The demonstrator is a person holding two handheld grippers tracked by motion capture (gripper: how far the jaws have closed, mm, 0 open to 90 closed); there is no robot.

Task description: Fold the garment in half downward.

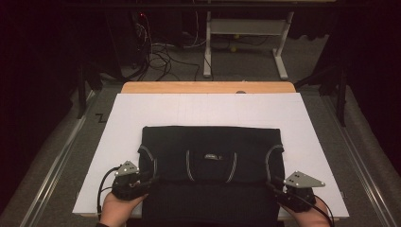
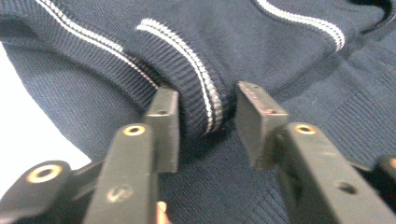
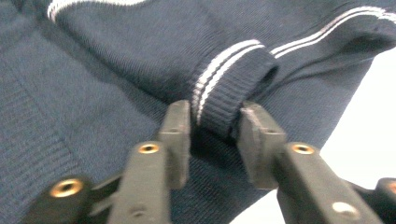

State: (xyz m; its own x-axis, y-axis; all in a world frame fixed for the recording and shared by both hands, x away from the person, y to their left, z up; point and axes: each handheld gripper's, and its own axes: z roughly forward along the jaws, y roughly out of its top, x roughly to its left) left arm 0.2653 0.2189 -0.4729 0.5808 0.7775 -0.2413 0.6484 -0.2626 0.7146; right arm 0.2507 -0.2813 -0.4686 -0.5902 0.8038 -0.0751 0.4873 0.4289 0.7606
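Note:
A dark navy knitted sweater point(image 1: 210, 156) with white stripes lies folded on a white sheet point(image 1: 208, 111), its sleeves folded in over the body. My left gripper point(image 1: 150, 182) is at the sweater's near left. In the left gripper view the gripper point(image 2: 208, 107) straddles a ribbed sleeve cuff point(image 2: 191, 79), with a gap showing at the right-hand jaw. My right gripper point(image 1: 270, 187) is at the near right. In the right gripper view the gripper point(image 3: 215, 123) stands around the other cuff point(image 3: 229, 88) without squeezing it. Both grippers are open.
The white sheet covers a wooden table point(image 1: 208, 87), with bare sheet beyond and beside the sweater. Behind the table are a desk frame point(image 1: 246, 42) and cables point(image 1: 161, 56) on the floor. Metal rails point(image 1: 56, 161) run along both sides.

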